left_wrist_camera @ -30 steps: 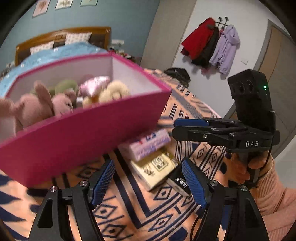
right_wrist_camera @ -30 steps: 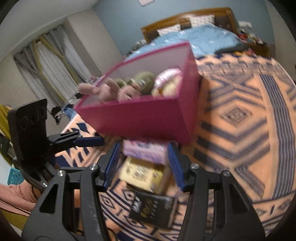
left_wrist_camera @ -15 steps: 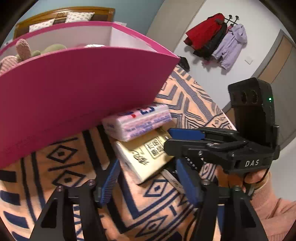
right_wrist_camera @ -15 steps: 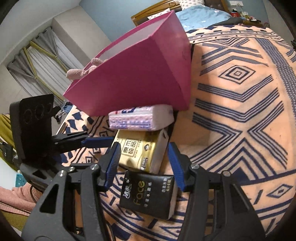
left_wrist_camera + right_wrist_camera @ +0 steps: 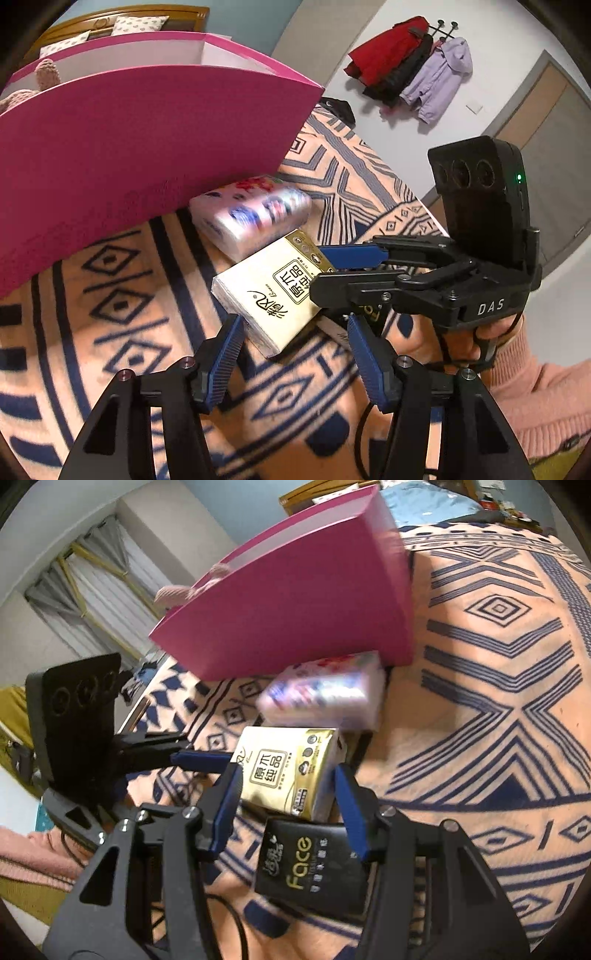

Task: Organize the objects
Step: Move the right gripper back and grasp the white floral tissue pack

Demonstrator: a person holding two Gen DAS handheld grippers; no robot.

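Clearly both grippers converge on the gold tissue pack (image 5: 286, 771). The right gripper (image 5: 284, 805) straddles it, pads apparently not yet pressing; the left gripper (image 5: 295, 354), having just narrowed, stands empty short of it. Best one squeezes its long sides squarely while the other backs clear.

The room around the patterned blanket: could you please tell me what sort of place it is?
Most likely a home bedroom: a bed with a wooden headboard and pillows stands behind the pink box, coats hang on wall hooks, and curtains cover a window.

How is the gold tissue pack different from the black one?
The gold pack is cream and gold with a boxed label; the black pack is dark and says "Face". The gold pack lies nearer the pink box; the black pack lies nearest the camera, partly behind a finger. Both are soft packs lying on the patterned blanket.
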